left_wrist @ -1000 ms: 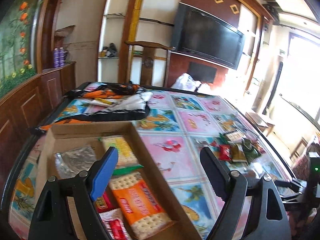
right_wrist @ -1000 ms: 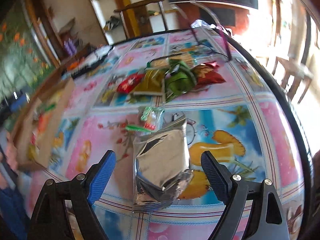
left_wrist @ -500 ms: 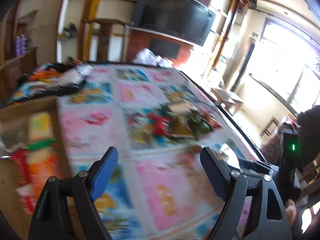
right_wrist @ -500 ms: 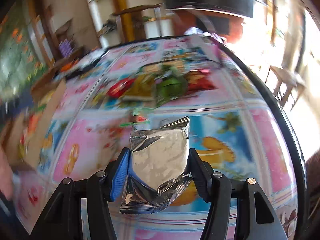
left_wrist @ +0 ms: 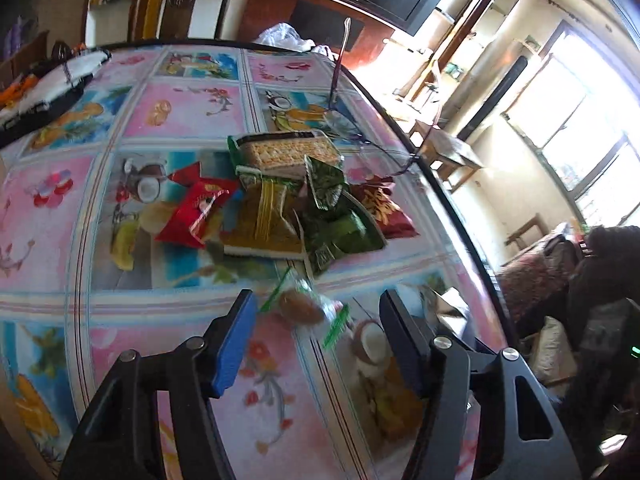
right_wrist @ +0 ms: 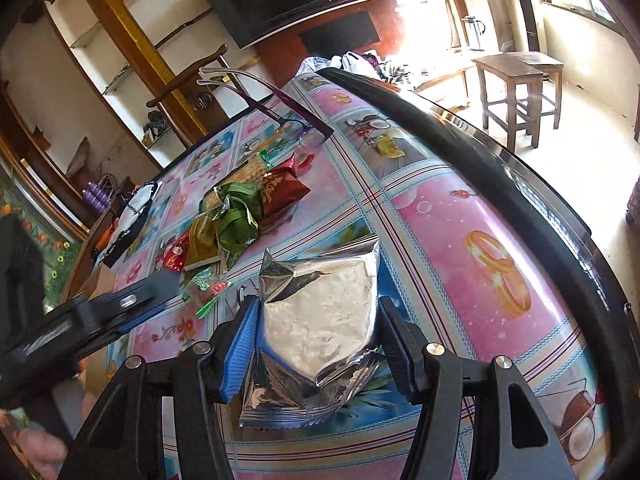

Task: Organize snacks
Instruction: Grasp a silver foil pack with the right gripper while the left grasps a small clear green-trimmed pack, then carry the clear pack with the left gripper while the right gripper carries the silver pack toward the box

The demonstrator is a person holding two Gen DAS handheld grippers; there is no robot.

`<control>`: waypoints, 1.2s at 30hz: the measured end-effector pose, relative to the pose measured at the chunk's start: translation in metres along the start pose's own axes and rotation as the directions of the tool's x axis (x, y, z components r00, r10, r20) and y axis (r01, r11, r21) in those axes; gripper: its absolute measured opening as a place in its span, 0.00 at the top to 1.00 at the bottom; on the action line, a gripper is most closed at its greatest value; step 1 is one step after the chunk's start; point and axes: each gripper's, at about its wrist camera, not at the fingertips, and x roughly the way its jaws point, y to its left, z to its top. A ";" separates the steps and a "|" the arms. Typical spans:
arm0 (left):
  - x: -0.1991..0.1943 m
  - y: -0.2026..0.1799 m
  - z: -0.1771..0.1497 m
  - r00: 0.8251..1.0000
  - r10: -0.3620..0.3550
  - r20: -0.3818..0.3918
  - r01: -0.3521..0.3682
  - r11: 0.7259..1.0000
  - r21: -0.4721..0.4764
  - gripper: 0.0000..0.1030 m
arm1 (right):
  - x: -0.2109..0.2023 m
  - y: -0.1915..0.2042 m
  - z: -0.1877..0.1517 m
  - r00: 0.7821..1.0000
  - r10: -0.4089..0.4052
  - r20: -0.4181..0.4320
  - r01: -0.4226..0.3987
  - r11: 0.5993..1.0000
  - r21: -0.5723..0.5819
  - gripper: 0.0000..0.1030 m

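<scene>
My right gripper (right_wrist: 316, 320) is shut on a silver foil snack packet (right_wrist: 320, 316) and holds it above the table. My left gripper (left_wrist: 316, 316) is open, its fingers on either side of a small clear packet with green ends (left_wrist: 308, 312) that lies on the table; that packet also shows in the right wrist view (right_wrist: 206, 286). A pile of snacks (left_wrist: 288, 200) lies beyond it: a red packet (left_wrist: 192, 216), a cracker pack (left_wrist: 288, 152), green wrappers (left_wrist: 340, 232). The pile shows in the right wrist view (right_wrist: 240, 216) too. The left gripper's finger (right_wrist: 132, 304) reaches in from the left there.
The table has a colourful picture cloth (left_wrist: 180, 108) and a dark rim (right_wrist: 480, 136). Purple-framed glasses (left_wrist: 340, 92) lie behind the pile. Black, white and orange bags (left_wrist: 44, 92) lie at the far left. A wooden stool (right_wrist: 516, 92) stands off the table's right side.
My left gripper swung right from the cardboard box to the snack pile and now straddles the small clear packet. My right gripper closed on the silver packet and lifted it.
</scene>
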 end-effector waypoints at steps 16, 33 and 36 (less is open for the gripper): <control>0.007 0.001 -0.020 1.000 0.022 -0.004 -0.021 0.990 0.141 0.70 | 0.009 0.008 -0.001 1.000 0.011 -0.018 -0.012 1.000 -0.022 0.40; -0.042 0.018 -0.015 0.995 -0.044 0.090 0.035 0.995 0.091 0.72 | 0.012 0.014 -0.001 1.000 -0.008 -0.010 0.007 0.998 -0.058 0.40; -0.059 0.034 -0.013 0.991 -0.036 0.125 0.029 0.998 0.059 0.72 | 0.011 0.016 -0.002 1.000 -0.005 -0.003 0.005 0.998 -0.066 0.40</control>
